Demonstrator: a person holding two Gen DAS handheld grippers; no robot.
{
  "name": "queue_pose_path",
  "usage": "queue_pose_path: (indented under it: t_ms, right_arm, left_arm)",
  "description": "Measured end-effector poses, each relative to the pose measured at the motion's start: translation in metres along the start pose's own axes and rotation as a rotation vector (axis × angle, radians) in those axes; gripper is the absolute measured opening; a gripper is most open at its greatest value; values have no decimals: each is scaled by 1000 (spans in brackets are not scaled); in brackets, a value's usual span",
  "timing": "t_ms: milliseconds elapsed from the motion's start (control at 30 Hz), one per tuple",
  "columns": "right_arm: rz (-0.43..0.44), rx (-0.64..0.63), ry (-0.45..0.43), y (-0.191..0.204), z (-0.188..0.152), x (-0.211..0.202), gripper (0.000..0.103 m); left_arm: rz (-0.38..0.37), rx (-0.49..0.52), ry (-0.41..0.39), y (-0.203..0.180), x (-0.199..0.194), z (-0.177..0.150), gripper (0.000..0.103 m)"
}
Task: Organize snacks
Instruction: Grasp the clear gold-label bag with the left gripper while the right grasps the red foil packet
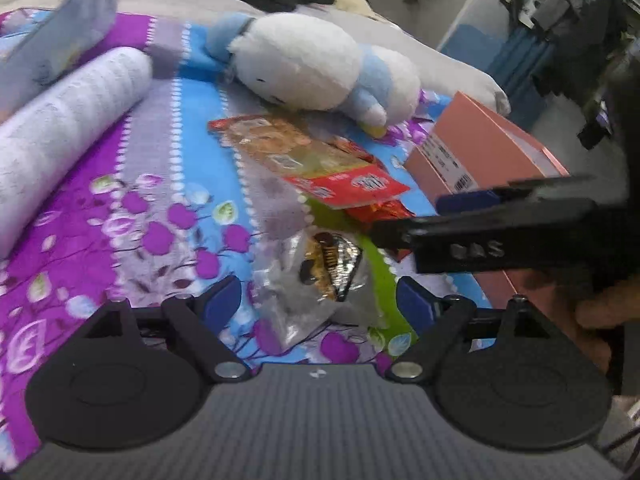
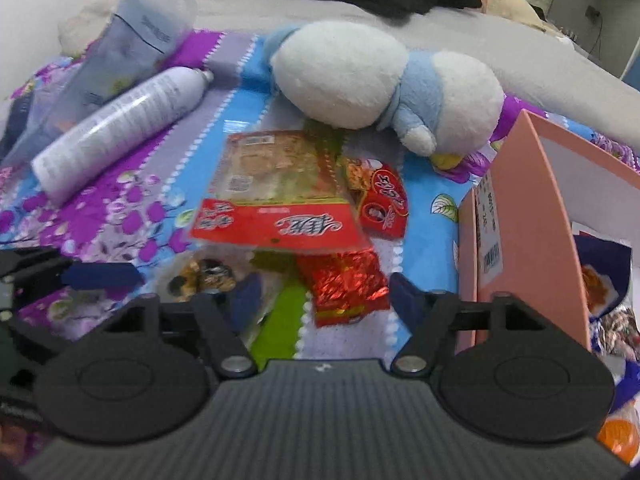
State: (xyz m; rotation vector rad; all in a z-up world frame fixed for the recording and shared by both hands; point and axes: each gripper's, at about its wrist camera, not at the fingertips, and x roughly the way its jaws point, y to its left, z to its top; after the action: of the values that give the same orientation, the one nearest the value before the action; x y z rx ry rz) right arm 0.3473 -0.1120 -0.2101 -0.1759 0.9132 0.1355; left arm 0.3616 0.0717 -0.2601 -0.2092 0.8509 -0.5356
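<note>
While both of my grippers hang over the flowered bedsheet (image 1: 132, 216), neither one has hold of anything. My left gripper (image 1: 320, 304) has its jaws spread wide, and a clear packet (image 1: 320, 276) with dark and gold printing lies on the sheet between the blue pads, which do not press on it. My right gripper (image 2: 320, 300) is likewise released; through its own camera I see a crinkled red foil packet (image 2: 344, 280) between its open fingers, resting on the sheet with a green strip (image 2: 280, 320) just beside it, and the pads stand clear of both. From the left camera the right gripper comes in from the right edge, lying across the view above a pink box (image 1: 480, 148). Most of the snacks sit in a loose heap in the middle of the sheet: a large flat bag (image 2: 276, 192) with a red band overlaps the foil packet's far end, and a small round red packet (image 2: 384, 200) lies touching its right side. To the right stands the pink box with its flap up, and inside it I can make out a dark blue bag (image 2: 604, 272) and some wrapped pieces, too blurred to name. Behind the heap lies a white and blue stuffed toy (image 2: 360, 80), and off to the left a white bottle (image 2: 120, 124) rests on its side near a pale pouch (image 2: 132, 40).
</note>
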Motion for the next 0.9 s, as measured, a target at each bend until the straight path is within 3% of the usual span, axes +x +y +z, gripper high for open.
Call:
queue_pose_path:
  t_ms: [100, 267, 433, 633, 867, 900]
  right_arm:
    - [-9, -29, -5, 1, 5, 7, 77]
    - [-12, -4, 23, -3, 4, 17, 76]
    - [-33, 11, -14, -3, 3, 11, 76]
    - [-39, 47, 17, -8, 9, 25, 76]
    - [13, 106, 30, -11, -3, 35, 72]
    - [29, 125, 26, -12, -4, 33, 66]
  left_arm:
    - [45, 53, 3, -9, 9, -2, 87]
    - [61, 40, -28, -11, 16, -13, 86]
    - [97, 47, -46, -16, 16, -16, 84]
    - [92, -20, -69, -8, 12, -16, 74]
    - [62, -60, -82, -4, 2, -22, 67]
    - [64, -63, -83, -4, -1, -23, 67]
